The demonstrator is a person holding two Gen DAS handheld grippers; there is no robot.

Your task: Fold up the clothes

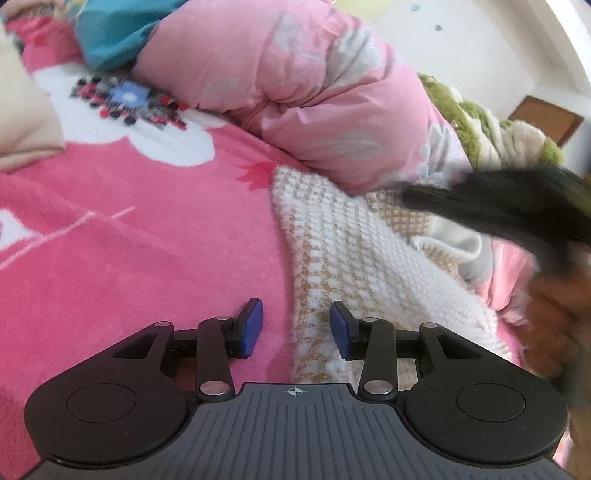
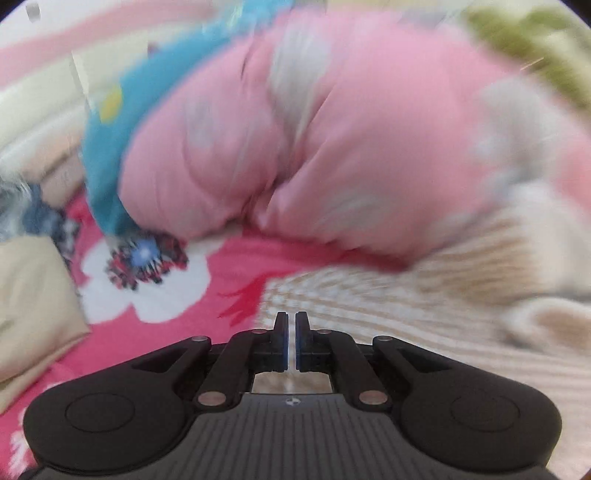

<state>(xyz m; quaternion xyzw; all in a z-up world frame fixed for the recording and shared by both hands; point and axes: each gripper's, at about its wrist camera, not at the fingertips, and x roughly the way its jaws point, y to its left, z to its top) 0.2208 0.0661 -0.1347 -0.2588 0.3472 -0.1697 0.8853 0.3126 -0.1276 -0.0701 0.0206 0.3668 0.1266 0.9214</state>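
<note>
A white and beige knitted garment (image 1: 354,251) lies spread on a pink fleece blanket (image 1: 147,229). My left gripper (image 1: 296,317) stands open, straddling the garment's left edge with nothing between its blue pads (image 1: 253,328). In the left wrist view my right gripper (image 1: 498,210) shows as a dark blur over the garment's far right part, with a hand (image 1: 554,314) behind it. The right wrist view is smeared by motion: my right gripper (image 2: 291,325) is shut with only a thin slit, nothing held, above the knitted garment (image 2: 388,306).
A puffy pink quilt (image 1: 295,92) is heaped just behind the garment, with a teal cloth (image 1: 110,33) at its left end. A beige pillow (image 1: 22,122) lies at the left. A green and white plush blanket (image 1: 491,129) is bunched at the far right.
</note>
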